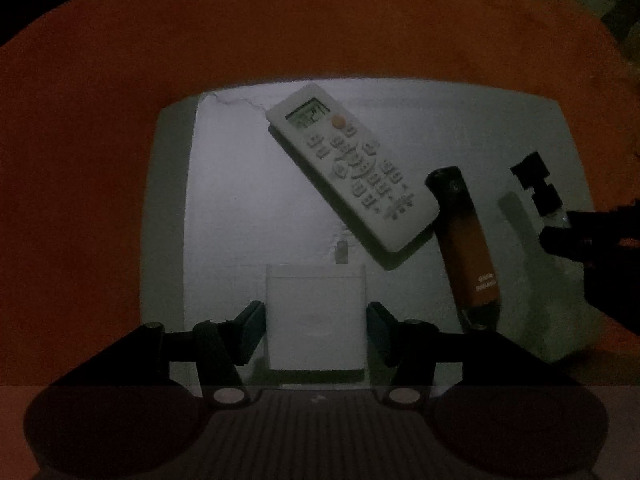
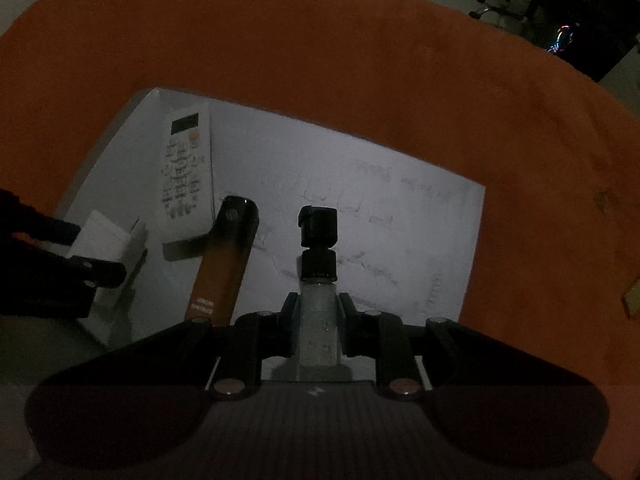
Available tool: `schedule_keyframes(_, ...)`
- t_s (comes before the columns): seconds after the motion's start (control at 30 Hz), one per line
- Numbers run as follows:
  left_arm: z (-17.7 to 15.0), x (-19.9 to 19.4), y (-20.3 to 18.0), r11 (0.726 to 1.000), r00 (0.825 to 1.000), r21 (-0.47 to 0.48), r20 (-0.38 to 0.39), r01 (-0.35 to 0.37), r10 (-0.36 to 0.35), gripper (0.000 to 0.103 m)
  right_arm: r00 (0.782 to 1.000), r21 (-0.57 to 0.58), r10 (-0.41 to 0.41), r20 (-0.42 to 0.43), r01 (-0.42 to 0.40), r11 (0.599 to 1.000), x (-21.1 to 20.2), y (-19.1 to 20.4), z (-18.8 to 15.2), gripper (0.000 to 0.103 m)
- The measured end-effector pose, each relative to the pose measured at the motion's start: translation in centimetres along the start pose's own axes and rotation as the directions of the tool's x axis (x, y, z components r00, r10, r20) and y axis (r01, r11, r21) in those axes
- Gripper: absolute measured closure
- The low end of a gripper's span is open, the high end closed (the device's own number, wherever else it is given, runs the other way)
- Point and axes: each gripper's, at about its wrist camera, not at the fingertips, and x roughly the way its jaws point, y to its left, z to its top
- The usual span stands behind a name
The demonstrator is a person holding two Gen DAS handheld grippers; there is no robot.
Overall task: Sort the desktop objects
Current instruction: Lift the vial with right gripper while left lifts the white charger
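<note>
My left gripper (image 1: 316, 314) is shut on a white charger block (image 1: 316, 316) and holds it over the white tray (image 1: 224, 184); the block also shows in the right wrist view (image 2: 106, 240). My right gripper (image 2: 319, 310) is shut on a small clear spray bottle (image 2: 319, 320) with a black pump top (image 2: 319, 226), which also shows in the left wrist view (image 1: 536, 186). A white remote control (image 1: 352, 164) lies slantwise in the tray (image 2: 400, 208) and also shows in the right wrist view (image 2: 186, 180). An orange and black power bank (image 1: 466, 240) lies beside it, touching its lower end, and shows in the right wrist view too (image 2: 226, 256).
The tray lies on an orange cloth (image 1: 320, 32) that covers the table, also in the right wrist view (image 2: 360, 60). The scene is dim. Dark furniture and a lit device (image 2: 562, 36) stand beyond the table's far right edge.
</note>
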Motion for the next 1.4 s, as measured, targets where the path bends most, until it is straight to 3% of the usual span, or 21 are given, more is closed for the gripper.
schedule_keyframes(0.13, 0.1, 0.1, -0.6, 1.000, 1.000, -0.002, 0.010, -0.024, 0.024, 0.044, 1.000, -0.001, -0.006, -0.003, 0.006, 1.000, 0.0, 0.2, -0.3, 0.082)
schedule_keyframes(0.17, 0.0, 0.1, -0.8, 0.999, 0.999, 0.009, 0.011, -0.035, 0.035, 0.051, 1.000, 0.001, -0.004, -0.001, 0.004, 1.000, 0.0, 0.2, -0.3, 0.082)
schedule_keyframes(0.2, -0.1, 0.1, -1.0, 0.999, 0.999, 0.026, 0.016, -0.047, 0.047, 0.052, 1.000, 0.002, -0.002, 0.000, 0.002, 1.000, 0.0, 0.2, -0.3, 0.082)
schedule_keyframes(0.3, -0.3, -0.3, -0.8, 0.999, 0.999, 0.042, 0.048, -0.025, 0.023, 0.053, 1.000, 0.001, 0.005, 0.012, -0.005, 1.000, -0.3, 0.1, -0.2, 0.082)
schedule_keyframes(0.6, 0.7, -4.4, 1.9, 0.998, 0.990, -0.036, 0.135, 0.043, -0.038, 0.053, 0.997, 0.029, 0.048, 0.064, -0.050, 0.998, -2.8, -1.0, -0.1, 0.082)
schedule_keyframes(0.83, 0.4, -7.8, 1.7, 0.998, 0.987, 0.017, 0.149, 0.060, -0.062, 0.053, 0.994, 0.013, 0.071, 0.084, -0.072, 0.997, -5.5, -1.0, -0.8, 0.082)
schedule_keyframes(1.0, -1.3, -10.2, 0.0, 0.991, 0.977, 0.117, 0.193, 0.065, -0.087, 0.053, 0.992, -0.032, 0.083, 0.100, -0.080, 0.996, -7.3, -0.3, -2.0, 0.082)
schedule_keyframes(1.1, -2.1, -11.6, -0.1, 0.985, 0.970, 0.123, 0.198, 0.117, -0.140, 0.053, 0.988, -0.046, 0.107, 0.115, -0.102, 0.994, -8.6, 0.1, -3.0, 0.082)
schedule_keyframes(1.4, -6.2, -15.2, -0.4, 0.968, 0.950, 0.185, 0.233, 0.167, -0.208, 0.053, 0.972, -0.147, 0.186, 0.143, -0.165, 0.975, -14.0, 2.5, -6.8, 0.082)
